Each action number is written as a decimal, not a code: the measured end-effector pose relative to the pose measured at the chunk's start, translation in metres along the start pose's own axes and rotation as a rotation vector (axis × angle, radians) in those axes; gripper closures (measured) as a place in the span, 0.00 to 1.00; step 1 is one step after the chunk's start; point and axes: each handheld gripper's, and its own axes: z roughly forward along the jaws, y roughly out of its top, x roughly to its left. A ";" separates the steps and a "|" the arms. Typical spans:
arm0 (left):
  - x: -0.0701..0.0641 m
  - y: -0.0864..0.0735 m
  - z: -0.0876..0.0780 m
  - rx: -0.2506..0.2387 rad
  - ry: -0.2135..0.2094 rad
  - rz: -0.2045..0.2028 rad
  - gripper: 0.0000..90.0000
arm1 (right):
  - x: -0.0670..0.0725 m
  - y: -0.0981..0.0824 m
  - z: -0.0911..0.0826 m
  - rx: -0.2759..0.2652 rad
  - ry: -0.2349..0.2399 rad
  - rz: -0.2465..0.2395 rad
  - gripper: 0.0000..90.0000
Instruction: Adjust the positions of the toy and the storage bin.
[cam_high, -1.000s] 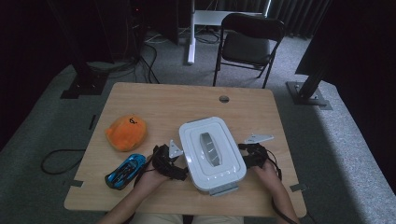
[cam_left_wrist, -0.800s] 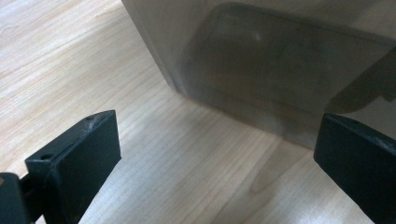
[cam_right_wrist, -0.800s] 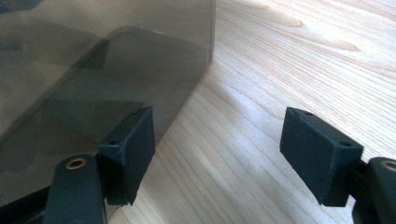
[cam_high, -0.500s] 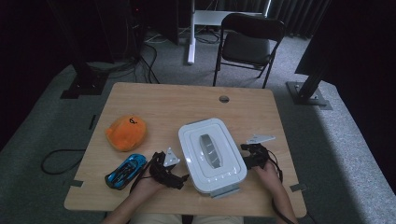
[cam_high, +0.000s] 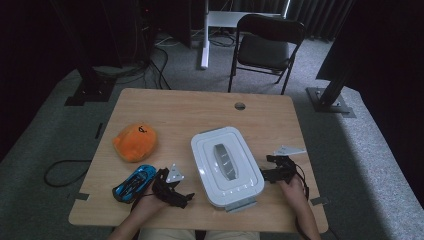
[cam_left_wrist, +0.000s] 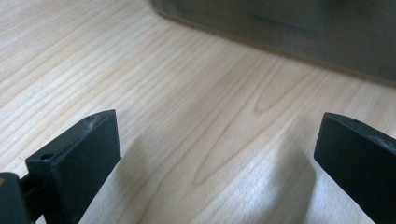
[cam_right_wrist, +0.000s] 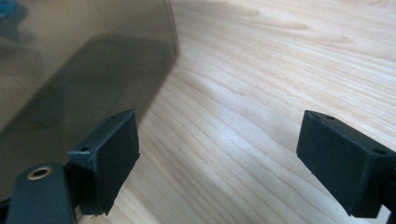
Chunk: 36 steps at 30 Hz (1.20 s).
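As the box (cam_left_wrist: 289, 32) blurs, edge cropped

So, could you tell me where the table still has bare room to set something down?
The far strip of the table, beyond the orange plush and white lidded box, is bare apart from a small hole. The near edge is crowded: the blue toy car, left gripper, box and right gripper sit close together.

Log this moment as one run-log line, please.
left hand-held gripper: open, empty | right hand-held gripper: jaws just opened, empty, beside white lidded box | box: resting on table
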 end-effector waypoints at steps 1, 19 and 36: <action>0.001 -0.001 0.000 0.009 0.002 0.005 0.01 | 0.000 0.001 -0.003 -0.008 -0.013 0.000 0.14; 0.005 -0.007 -0.002 0.001 0.006 -0.001 0.01 | 0.026 0.042 -0.078 -0.183 -0.026 0.049 0.13; 0.003 -0.013 -0.008 0.000 0.000 0.003 0.01 | 0.099 0.073 -0.086 -0.187 0.038 -0.062 0.13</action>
